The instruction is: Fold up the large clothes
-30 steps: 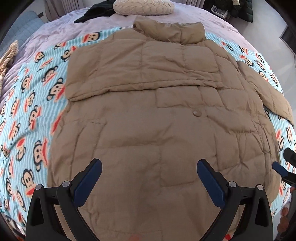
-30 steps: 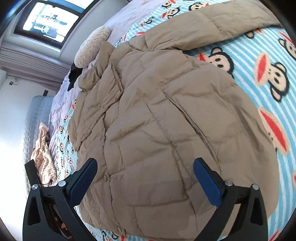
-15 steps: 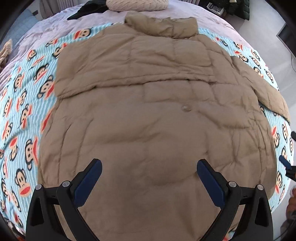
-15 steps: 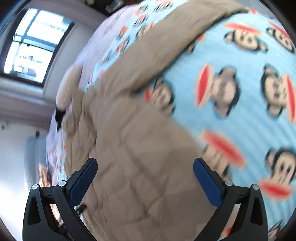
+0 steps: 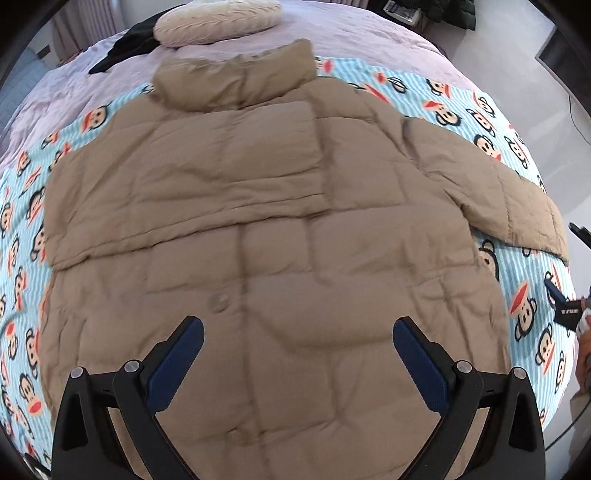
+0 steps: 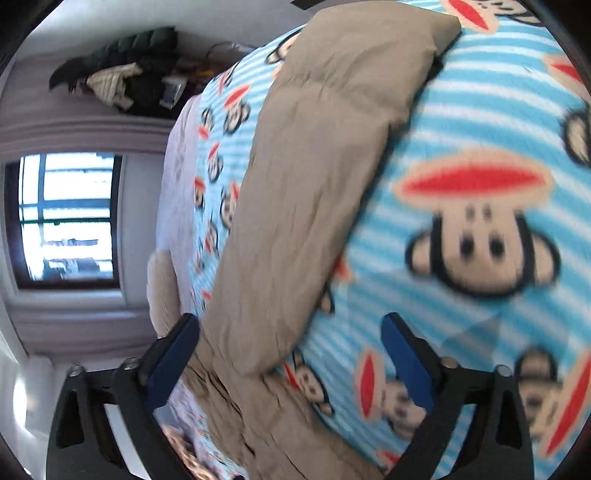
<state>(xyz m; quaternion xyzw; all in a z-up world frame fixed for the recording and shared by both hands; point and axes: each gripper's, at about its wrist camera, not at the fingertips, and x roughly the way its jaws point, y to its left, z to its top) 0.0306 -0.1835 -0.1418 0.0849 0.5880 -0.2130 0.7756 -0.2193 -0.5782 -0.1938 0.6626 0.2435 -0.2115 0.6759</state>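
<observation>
A large tan puffer jacket (image 5: pixel 266 236) lies flat on a blue monkey-print blanket (image 5: pixel 480 110), collar at the far end. One sleeve is folded across its chest; the other sleeve (image 5: pixel 517 199) stretches out to the right. My left gripper (image 5: pixel 297 354) is open and empty above the jacket's lower half. My right gripper (image 6: pixel 290 354) is open and empty, close over the outstretched sleeve (image 6: pixel 314 184), which runs away from it across the blanket (image 6: pixel 480 221). The right gripper also shows at the right edge of the left wrist view (image 5: pixel 563 299).
A cream knitted pillow (image 5: pixel 218 18) and a dark garment (image 5: pixel 125 48) lie on the lilac bedsheet (image 5: pixel 369 37) beyond the collar. A window (image 6: pixel 66 218) and a pile of clothes (image 6: pixel 122 70) show in the right wrist view. The floor lies right of the bed.
My right gripper has swung away from the jacket body to the outstretched right sleeve and dropped close to it. My left gripper has shifted right and closer over the jacket. Both stay open.
</observation>
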